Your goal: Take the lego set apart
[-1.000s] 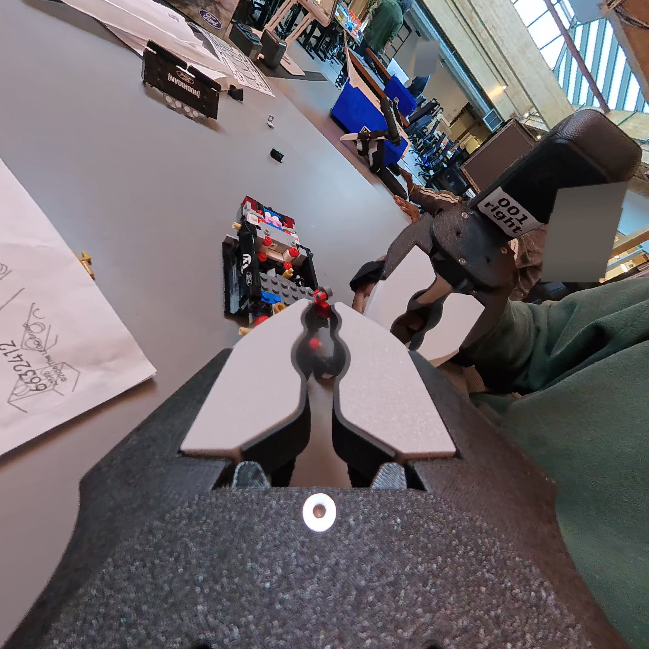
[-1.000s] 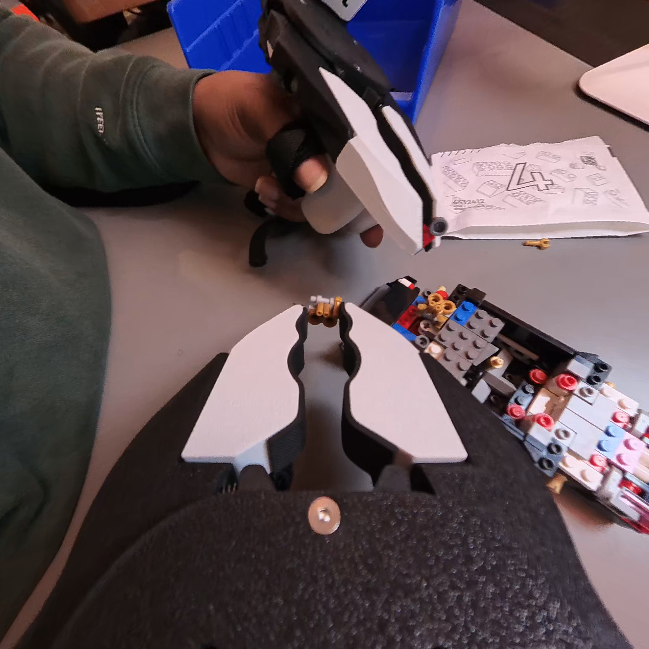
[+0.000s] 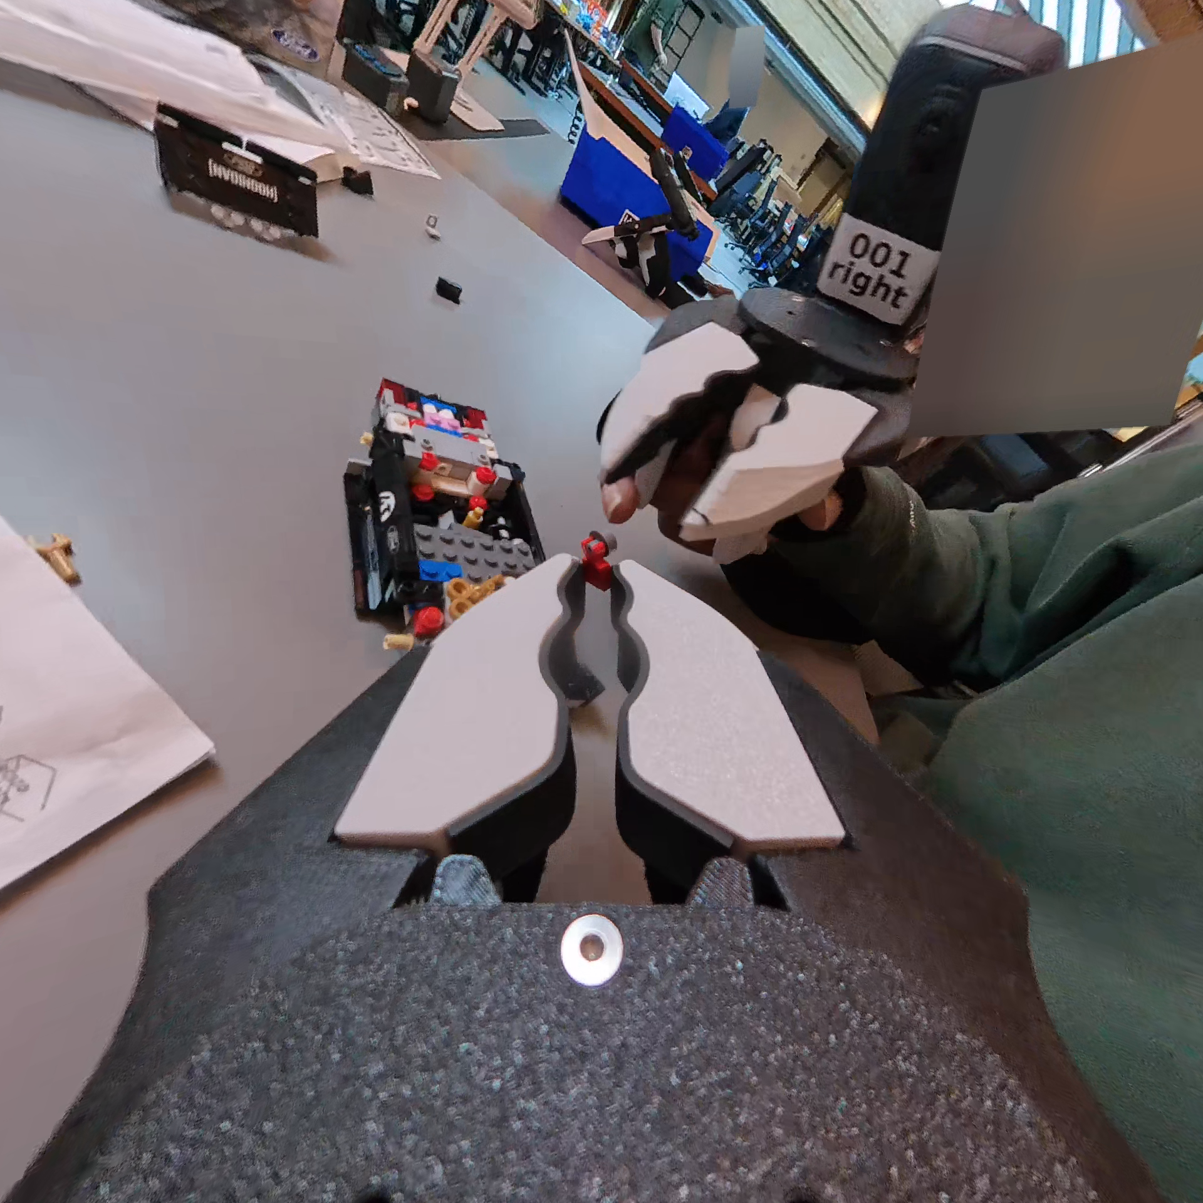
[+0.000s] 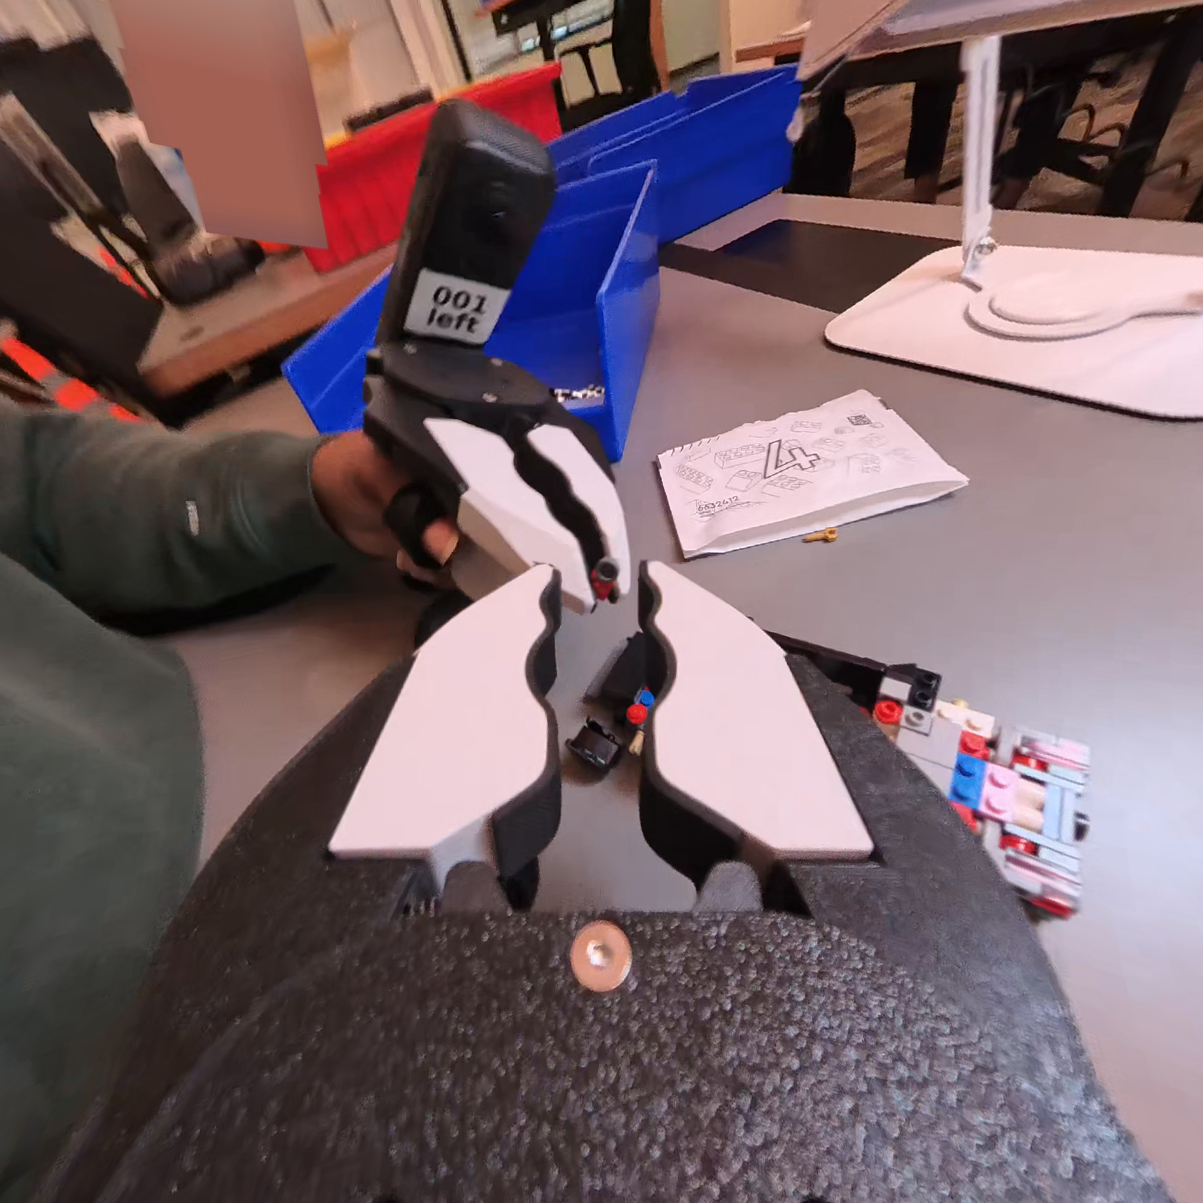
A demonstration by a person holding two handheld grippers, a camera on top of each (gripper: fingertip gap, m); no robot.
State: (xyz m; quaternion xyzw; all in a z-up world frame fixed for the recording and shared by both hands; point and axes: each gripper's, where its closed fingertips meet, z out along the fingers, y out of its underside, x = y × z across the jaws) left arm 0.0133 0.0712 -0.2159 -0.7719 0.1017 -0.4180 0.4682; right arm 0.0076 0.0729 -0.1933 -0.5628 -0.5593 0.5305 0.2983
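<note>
While the left gripper pinches a small red piece at its tips, the right gripper hovers empty, jaws parted. On the grey table, the lego set lies long axis receding from the left wrist camera; the right gripper's finger hides its near end from that gripper's camera.

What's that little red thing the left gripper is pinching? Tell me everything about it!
The little red piece is a small, shiny plastic lego part, bright red with a round grey stub at its far end. It sits pinched between the very tips of the left gripper, sticking out past them, lifted off the grey table. In the right wrist view it points down toward the right gripper, whose jaws stand apart and don't touch it.
</note>
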